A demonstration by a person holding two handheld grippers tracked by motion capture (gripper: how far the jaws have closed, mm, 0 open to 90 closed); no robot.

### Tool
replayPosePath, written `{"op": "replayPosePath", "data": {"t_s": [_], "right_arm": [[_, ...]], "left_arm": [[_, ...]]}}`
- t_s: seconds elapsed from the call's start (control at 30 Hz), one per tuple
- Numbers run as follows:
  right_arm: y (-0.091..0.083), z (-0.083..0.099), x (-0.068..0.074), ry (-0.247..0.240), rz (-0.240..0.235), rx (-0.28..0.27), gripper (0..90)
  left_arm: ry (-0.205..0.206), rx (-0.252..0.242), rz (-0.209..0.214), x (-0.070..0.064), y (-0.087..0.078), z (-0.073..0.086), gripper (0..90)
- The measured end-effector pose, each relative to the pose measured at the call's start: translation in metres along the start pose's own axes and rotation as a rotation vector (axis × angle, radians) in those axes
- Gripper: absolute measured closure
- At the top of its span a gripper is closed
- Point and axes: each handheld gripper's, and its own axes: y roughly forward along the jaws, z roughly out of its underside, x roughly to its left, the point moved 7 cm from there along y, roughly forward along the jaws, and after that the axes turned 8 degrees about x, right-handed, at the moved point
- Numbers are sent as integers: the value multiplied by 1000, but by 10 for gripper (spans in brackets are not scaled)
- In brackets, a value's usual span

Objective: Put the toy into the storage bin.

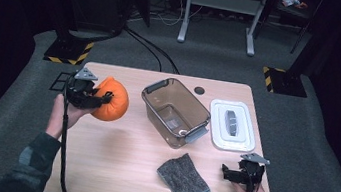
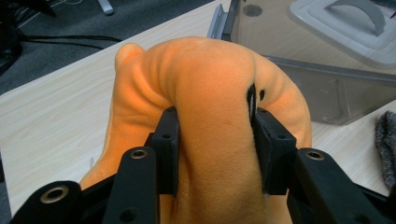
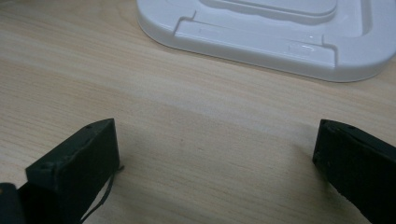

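Note:
An orange plush toy point(image 1: 111, 99) hangs above the left part of the table, squeezed in my left gripper point(image 1: 98, 99). In the left gripper view the two black jaws pinch the soft orange plush toy point(image 2: 210, 107) from both sides. A clear brown-tinted bin point(image 1: 174, 111) stands open at the table's centre, to the right of the toy. My right gripper point(image 1: 229, 173) rests low at the front right, open, with bare wood between its jaws. Its own view shows the right gripper point(image 3: 215, 154) just short of the white lid point(image 3: 261, 37).
The white lid point(image 1: 232, 125) with a grey handle lies right of the bin. A grey knitted cloth point(image 1: 183, 179) lies at the front centre. A black round mark point(image 1: 199, 90) sits near the table's far edge. Grey carpet surrounds the wooden table point(image 1: 113, 164).

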Motion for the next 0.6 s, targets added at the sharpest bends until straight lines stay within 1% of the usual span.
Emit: {"op": "replayPosePath", "data": {"t_s": [0.2, 0.23, 0.33, 0.37, 0.6], "right_arm": [[0, 0, 0, 0, 0, 0, 0], [0, 0, 0, -1, 0, 0, 0], [0, 0, 0, -1, 0, 0, 0], [0, 0, 0, -1, 0, 0, 0], [0, 0, 0, 4, 2, -1, 0]], "left_arm": [[24, 1, 2, -4, -2, -18, 583], [19, -5, 4, -5, -2, -22, 579], [27, -2, 2, -5, -2, -26, 577], [33, -5, 2, -6, -1, -33, 577], [54, -3, 7, -9, -2, -52, 576]]}}
